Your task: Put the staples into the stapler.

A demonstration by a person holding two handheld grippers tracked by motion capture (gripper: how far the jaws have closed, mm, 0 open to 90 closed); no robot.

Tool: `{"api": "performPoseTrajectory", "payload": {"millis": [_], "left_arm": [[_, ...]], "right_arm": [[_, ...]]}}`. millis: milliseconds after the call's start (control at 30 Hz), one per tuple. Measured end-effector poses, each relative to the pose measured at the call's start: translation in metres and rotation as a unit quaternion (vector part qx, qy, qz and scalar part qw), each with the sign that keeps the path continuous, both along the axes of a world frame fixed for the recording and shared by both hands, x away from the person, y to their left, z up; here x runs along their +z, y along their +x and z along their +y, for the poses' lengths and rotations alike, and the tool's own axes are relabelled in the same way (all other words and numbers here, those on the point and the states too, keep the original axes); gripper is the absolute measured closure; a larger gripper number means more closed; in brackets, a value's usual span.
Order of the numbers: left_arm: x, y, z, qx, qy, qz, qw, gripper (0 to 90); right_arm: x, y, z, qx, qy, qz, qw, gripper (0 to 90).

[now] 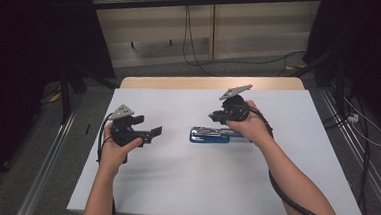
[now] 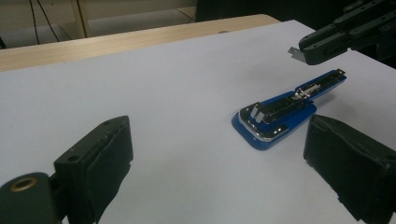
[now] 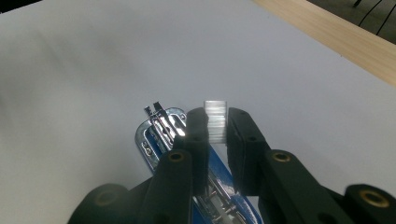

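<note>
Your right hand-held gripper (image 3: 217, 126) pinches a small silvery block of staples (image 3: 215, 119), ribbed and shiny, between its black matte pads, just above the stapler (image 1: 216, 135). That stapler lies open and flat mid-counter (image 1: 183, 187), glossy blue plastic with a chrome rail. Your left hand-held gripper (image 2: 215, 158) hangs spread wide, nothing between its blocky rubber pads, well left of the stapler on the smooth white sheet.

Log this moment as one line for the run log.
right gripper: shut on staple strip, above open blue stapler | left gripper: open, holding nothing | white table
</note>
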State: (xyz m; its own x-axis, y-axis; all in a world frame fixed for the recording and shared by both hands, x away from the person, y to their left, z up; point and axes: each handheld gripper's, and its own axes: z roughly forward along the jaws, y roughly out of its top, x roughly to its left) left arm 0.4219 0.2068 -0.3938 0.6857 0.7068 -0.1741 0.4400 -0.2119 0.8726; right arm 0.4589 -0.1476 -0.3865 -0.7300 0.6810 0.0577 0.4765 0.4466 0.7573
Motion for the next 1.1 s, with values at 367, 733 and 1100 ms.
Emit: {"api": "performPoseTrajectory", "payload": {"millis": [367, 733, 1100], "left_arm": [[0.003, -0.001, 0.004, 0.007, 0.0, -0.003, 1.0, 8.3], [0.004, -0.002, 0.013, 0.018, -0.003, -0.002, 0.9998, 7.5], [0.003, -0.004, 0.016, 0.025, -0.003, 0.001, 0.9997, 5.9]], "right_arm": [[0.002, 0.004, 0.001, 0.002, -0.007, -0.003, 1.0, 79.3], [-0.001, 0.011, 0.008, 0.025, -0.005, -0.01, 0.9996, 79.2], [0.001, 0.008, 0.016, 0.046, -0.017, -0.016, 0.9986, 79.2]]}}
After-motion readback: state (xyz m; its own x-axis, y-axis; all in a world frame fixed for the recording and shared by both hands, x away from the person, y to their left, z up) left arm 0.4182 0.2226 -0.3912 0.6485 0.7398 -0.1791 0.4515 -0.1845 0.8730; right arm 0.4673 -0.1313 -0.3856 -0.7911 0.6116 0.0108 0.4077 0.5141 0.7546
